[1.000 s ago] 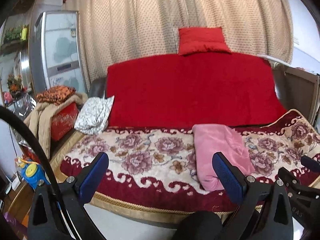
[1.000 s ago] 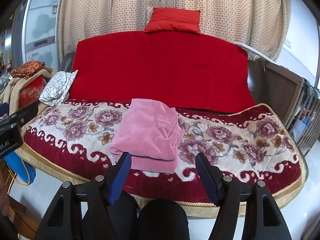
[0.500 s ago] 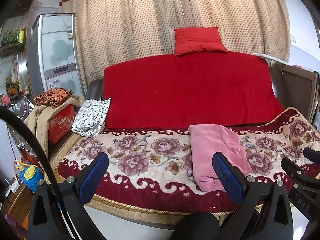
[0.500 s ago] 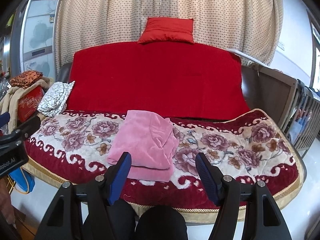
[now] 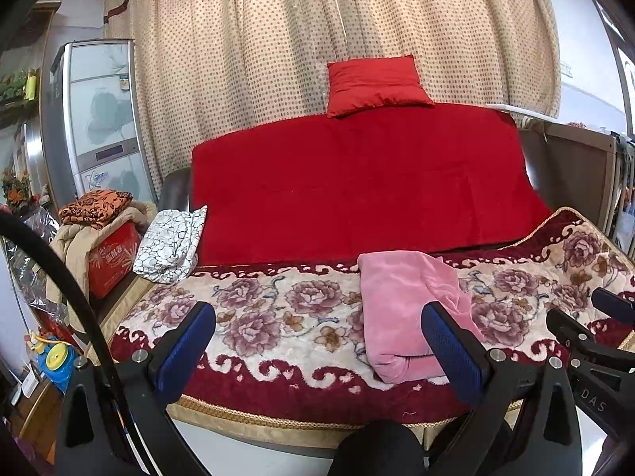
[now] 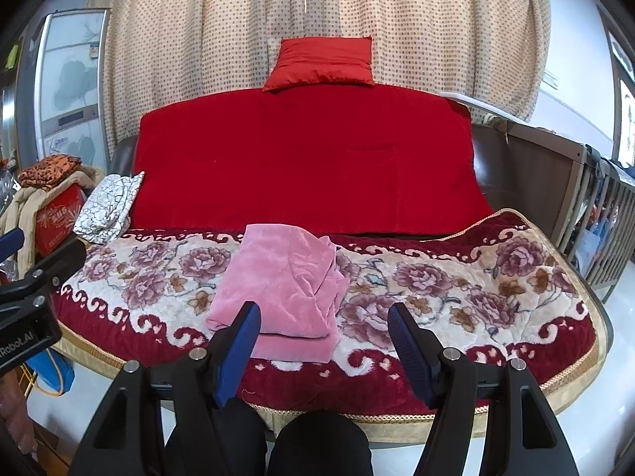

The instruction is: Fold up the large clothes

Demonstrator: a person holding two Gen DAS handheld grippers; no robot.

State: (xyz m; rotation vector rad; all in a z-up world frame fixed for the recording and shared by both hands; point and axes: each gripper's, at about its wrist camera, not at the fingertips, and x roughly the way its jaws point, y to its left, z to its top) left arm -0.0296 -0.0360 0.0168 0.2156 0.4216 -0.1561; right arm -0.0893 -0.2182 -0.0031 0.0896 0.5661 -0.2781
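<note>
A pink garment [image 5: 401, 309] lies folded into a thick rectangle on the floral blanket [image 5: 278, 317] of the sofa seat; it also shows in the right wrist view [image 6: 281, 277]. My left gripper [image 5: 317, 341] is open and empty, held in front of the sofa's front edge, apart from the garment. My right gripper [image 6: 323, 337] is open and empty, also in front of the sofa, just short of the garment's near edge. The right gripper's body shows at the right of the left wrist view [image 5: 587, 349].
A red cover [image 6: 305, 158] drapes the sofa back with a red cushion [image 6: 321, 63] on top. A white patterned cloth [image 6: 109, 206] lies on the left armrest. A red box [image 5: 113, 258] with piled clothes stands left. A wooden rail [image 6: 595, 206] stands right.
Both grippers have pulled back and risen away from the sofa; the folded pink garment looks smaller and lies still on the blanket. Both stay open.
</note>
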